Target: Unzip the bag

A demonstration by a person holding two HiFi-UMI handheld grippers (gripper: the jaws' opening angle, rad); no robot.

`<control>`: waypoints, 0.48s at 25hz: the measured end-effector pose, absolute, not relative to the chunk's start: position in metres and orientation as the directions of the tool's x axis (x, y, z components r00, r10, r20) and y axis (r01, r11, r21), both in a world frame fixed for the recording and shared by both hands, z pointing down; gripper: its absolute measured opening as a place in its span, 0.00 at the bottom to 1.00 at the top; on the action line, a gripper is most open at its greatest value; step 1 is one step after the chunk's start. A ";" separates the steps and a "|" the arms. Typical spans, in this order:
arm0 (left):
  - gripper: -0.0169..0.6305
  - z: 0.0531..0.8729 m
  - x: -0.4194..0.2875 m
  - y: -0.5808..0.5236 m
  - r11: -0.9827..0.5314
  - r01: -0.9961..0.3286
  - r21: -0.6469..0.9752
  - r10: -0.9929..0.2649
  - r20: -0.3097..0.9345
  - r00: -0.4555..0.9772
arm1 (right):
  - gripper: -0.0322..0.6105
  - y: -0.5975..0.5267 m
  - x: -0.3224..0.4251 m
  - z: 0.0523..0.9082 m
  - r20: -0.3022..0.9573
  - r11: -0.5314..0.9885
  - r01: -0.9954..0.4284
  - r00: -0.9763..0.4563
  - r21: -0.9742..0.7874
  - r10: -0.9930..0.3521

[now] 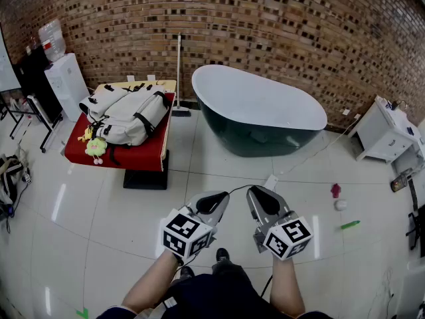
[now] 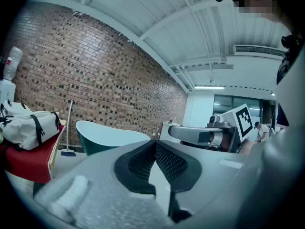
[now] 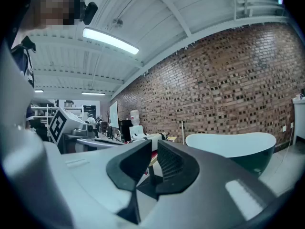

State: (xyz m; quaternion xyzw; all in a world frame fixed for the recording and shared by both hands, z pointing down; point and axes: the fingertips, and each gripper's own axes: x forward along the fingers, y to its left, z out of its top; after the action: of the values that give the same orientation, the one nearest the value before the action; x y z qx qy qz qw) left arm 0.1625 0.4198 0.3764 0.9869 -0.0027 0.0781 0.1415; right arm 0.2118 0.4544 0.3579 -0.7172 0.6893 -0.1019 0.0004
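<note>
Because the white fabric bag with black straps (image 1: 129,115) lies well ahead of the left claw (image 2: 155,144) and the right claw (image 3: 154,144), off to their left, we cannot make out its zip or puller in any view. In the left gripper view the frame's dark edge cuts off all but one end of the bag. In the right gripper view that claw's own jaw hides much of it. The bag rests on a red-covered low surface (image 1: 143,157), and a small green and yellow soft toy (image 1: 96,146) sits at the corner of the bag nearest us. We cannot tell what the toy is fastened to. In the head view the bottom edge cuts off the person's forearms behind the two marker cubes.

The left claw is fully closed. Its ribbed black pads meet at the tips, and we see nothing caught between them. The right claw stands slightly parted, with a slim gap between its pads through which a strip of the red cover shows in the distance. It holds nothing and touches nothing. Both claws hang side by side above the glossy white tiled floor (image 1: 99,205), clear of everything. The dark green oval bathtub with a white inside (image 1: 259,108) stands ahead of them, to the right of the bag, before the brick wall (image 1: 265,25).
</note>
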 end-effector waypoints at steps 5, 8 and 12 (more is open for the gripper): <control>0.03 0.395 0.201 0.423 -0.947 -0.065 0.315 -0.003 0.192 0.981 | 0.13 0.458 0.248 0.372 0.153 0.026 -0.987 -0.051 -0.161 -0.987; 0.03 0.408 0.204 0.416 -0.936 -0.140 0.322 -0.069 0.223 0.973 | 0.10 0.445 0.251 0.389 0.163 0.142 -0.973 -0.173 -0.183 -0.971; 0.03 0.414 0.186 0.392 -0.904 -0.302 0.301 -0.222 0.274 0.936 | 0.04 0.418 0.239 0.394 0.154 0.306 -0.927 -0.342 -0.218 -0.927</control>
State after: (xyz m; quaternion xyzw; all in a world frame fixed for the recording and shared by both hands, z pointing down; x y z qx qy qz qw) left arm 0.1864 0.3921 0.4138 0.9687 -0.1352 0.1176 0.1719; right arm 0.2388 0.4177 0.3941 -0.5736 0.8080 -0.1344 0.0004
